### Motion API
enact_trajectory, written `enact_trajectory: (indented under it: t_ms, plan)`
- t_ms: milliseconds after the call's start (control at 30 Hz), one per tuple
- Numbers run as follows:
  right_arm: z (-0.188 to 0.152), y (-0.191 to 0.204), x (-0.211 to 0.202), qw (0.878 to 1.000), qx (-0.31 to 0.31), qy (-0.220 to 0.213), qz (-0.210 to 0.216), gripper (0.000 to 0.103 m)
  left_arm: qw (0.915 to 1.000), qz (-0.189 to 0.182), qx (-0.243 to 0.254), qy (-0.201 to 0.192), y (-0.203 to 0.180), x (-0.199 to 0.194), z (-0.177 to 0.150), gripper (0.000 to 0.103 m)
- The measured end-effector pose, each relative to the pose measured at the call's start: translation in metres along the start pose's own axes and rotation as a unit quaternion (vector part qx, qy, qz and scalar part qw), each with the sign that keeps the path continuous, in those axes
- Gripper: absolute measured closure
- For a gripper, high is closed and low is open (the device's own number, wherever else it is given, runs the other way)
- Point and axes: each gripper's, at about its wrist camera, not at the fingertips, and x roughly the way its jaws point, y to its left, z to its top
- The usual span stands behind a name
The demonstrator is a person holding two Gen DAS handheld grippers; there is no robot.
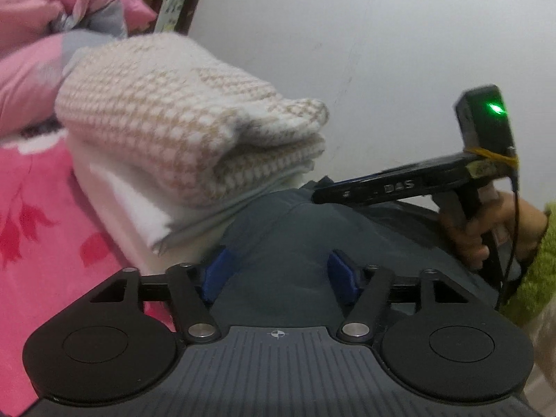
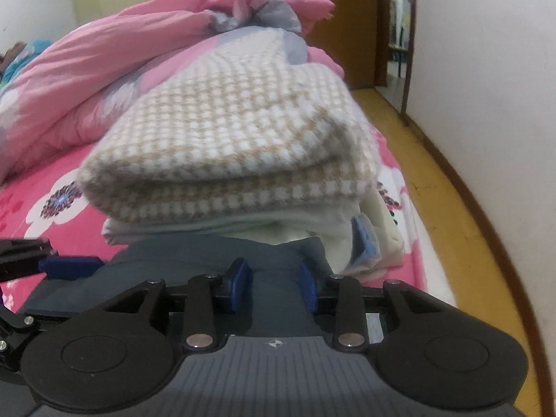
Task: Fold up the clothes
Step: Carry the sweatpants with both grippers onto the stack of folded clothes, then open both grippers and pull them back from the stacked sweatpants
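Observation:
A dark grey-blue garment [image 1: 278, 236] [image 2: 194, 257] lies on the bed against a stack of folded clothes. A beige-and-white checked knit [image 1: 166, 114] [image 2: 236, 132] tops that stack, over a white piece [image 1: 132, 201] [image 2: 243, 226]. My left gripper [image 1: 278, 274] is open, its blue pads [image 1: 215, 271] wide apart with the dark cloth between them; one of its pads [image 2: 69, 264] shows at the left edge of the right wrist view. My right gripper [image 2: 274, 286] [image 1: 323, 194] stands narrower, and the dark cloth fills the gap between its pads [image 2: 239, 285].
A pink flowered sheet [image 1: 41, 226] [image 2: 34, 201] covers the bed, with a bunched pink quilt [image 1: 27, 80] [image 2: 104, 62] behind the stack. A hand in a green sleeve [image 1: 535, 253] holds the right gripper. A white wall [image 1: 347, 52], yellow floor [image 2: 434, 191] and brown door [image 2: 347, 17] lie beyond the bed edge.

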Motion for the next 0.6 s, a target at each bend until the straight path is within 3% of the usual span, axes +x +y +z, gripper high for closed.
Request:
enact_trajectory:
  t_ms: [100,267,433,600]
  plan:
    - [-0.001,-0.005,-0.02,0.999,0.01,-0.032,-0.015,0.063,0.9997,-0.001,-0.015,-0.017,0.0,-0.014,0.0,0.031]
    - [-0.02,-0.01,-0.114,0.988,0.02,-0.13,-0.081,0.063,0.9979,-0.005,-0.015,-0.064,-0.003,-0.051,0.003,0.025]
    - [-0.071,0.006,-0.187,0.982,0.028,-0.174,-0.067,0.063,0.9943,-0.062,0.064,-0.059,-0.033,-0.087,-0.016,0.021]
    - [-0.13,0.022,-0.186,0.989,0.017,-0.144,-0.037,0.065,0.9782,-0.079,0.19,-0.025,-0.074,-0.095,-0.058,0.015]
